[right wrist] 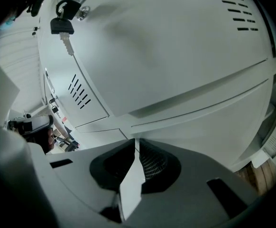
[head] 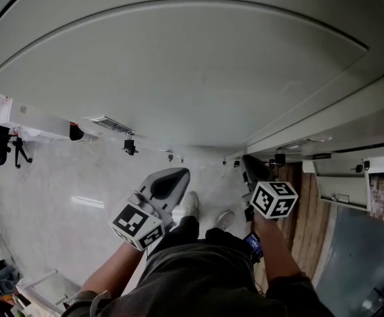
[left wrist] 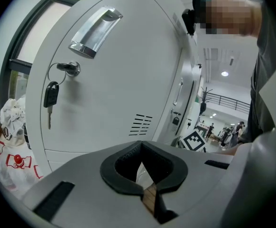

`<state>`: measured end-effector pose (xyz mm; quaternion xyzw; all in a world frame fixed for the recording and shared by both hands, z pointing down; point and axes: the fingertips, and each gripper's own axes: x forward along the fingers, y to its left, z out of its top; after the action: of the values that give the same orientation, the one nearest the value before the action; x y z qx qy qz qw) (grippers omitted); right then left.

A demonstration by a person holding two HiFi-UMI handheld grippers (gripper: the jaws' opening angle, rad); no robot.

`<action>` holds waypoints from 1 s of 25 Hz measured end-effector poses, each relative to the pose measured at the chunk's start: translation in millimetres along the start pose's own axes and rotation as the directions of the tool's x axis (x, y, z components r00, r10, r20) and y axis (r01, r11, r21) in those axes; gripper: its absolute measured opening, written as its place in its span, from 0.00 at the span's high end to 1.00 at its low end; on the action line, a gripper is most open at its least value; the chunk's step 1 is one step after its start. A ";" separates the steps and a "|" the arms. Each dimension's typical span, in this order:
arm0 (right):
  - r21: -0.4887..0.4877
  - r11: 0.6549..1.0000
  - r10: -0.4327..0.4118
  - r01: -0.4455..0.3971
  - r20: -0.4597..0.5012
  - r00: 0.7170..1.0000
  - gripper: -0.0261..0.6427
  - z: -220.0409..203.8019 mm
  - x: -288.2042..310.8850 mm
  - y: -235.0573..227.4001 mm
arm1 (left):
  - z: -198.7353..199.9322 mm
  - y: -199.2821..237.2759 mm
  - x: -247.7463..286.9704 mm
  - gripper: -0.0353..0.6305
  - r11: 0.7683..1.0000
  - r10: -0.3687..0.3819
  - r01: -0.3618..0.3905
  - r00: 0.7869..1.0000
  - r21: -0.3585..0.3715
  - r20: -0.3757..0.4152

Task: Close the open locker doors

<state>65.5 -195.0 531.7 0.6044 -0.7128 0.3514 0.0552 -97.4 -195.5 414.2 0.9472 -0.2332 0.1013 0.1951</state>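
With left claw [left wrist: 140,145] pressed together and right claw [right wrist: 135,142] barely parted, empty, push the locker door [left wrist: 119,89] squarely, clear of its key [left wrist: 50,98].

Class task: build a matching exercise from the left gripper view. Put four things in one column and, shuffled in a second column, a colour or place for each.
Things:
1. door handle
2. key
3. vent slots
4. bag

Descriptions:
A. dark, short lines, low on the locker door
B. shiny silver, high on the door
C. white with red print, at the picture's left edge
D. black head, hanging from the lock

Pairs: 1-B; 2-D; 3-A; 4-C
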 end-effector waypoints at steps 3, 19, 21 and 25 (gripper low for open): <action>-0.003 1.000 0.004 -0.004 0.001 1.000 0.91 2.8 3.2 0.6 | 1.0 2.4 -1.8 0.94 1.000 0.010 -0.010 1.000 0.000 0.003; -0.010 1.000 0.010 -0.010 0.007 1.000 0.91 11.2 11.0 -1.3 | 4.5 3.9 -4.3 0.94 1.000 0.024 -0.024 1.000 0.006 0.008; -0.009 1.000 0.010 -0.010 0.006 1.000 0.91 11.2 11.1 -1.3 | 5.0 3.8 -5.5 0.94 1.000 0.026 -0.026 1.000 0.007 0.009; -0.008 1.000 0.011 -0.011 0.009 1.000 0.91 11.5 10.8 -1.1 | 4.7 1.5 -6.6 0.94 1.000 0.023 -0.023 1.000 0.008 0.006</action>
<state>67.6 -210.5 529.0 0.6018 -0.7178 0.3462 0.0526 -103.3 -196.0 408.6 0.9455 -0.2444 0.1017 0.1896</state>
